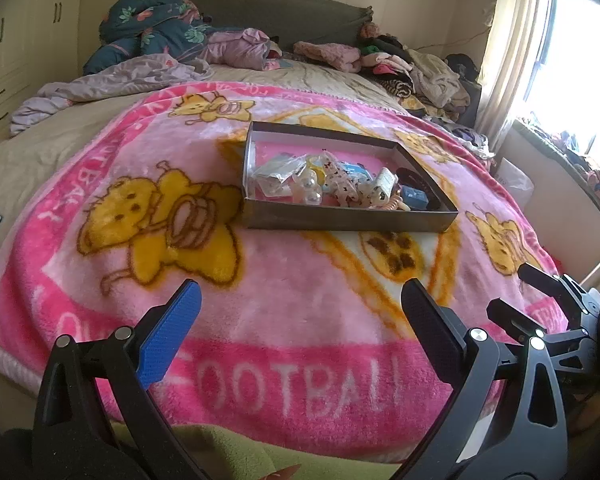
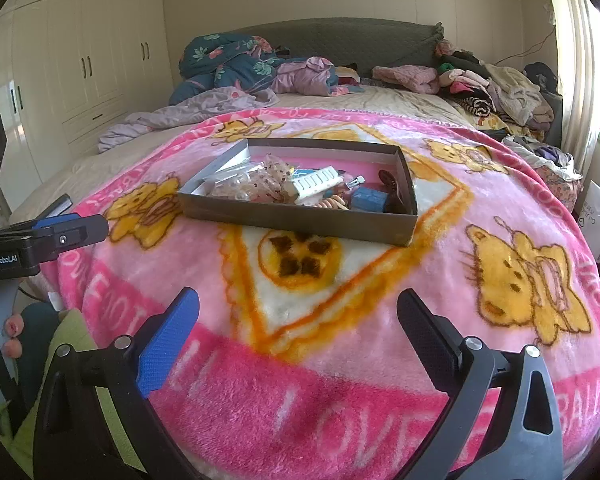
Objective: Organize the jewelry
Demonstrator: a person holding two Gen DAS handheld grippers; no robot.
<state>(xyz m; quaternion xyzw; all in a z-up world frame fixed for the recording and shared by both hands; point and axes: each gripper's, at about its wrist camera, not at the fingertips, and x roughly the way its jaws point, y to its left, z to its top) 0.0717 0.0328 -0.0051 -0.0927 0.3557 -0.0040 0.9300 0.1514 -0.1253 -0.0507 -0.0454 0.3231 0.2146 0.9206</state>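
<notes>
2 grippers, left gripper [image 1: 300,320], right gripper [image 2: 298,318], fingers wide, empty | 1 blanket [image 2: 380,360] | 1 jewelry box [image 2: 300,216]

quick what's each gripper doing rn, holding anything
Left gripper: open, holding nothing, above the pink blanket.
Right gripper: open, holding nothing, short of the box.

Jewelry box [image 1: 342,222] on blanket [image 1: 280,312] — tongs [image 1: 300,300] agape

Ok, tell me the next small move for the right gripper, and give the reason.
Probably ease the right gripper forward toward the shallow cardboard box. It is open and holds nothing, above the pink blanket short of the box, where the jumbled hair clips and trinkets lie.
</notes>
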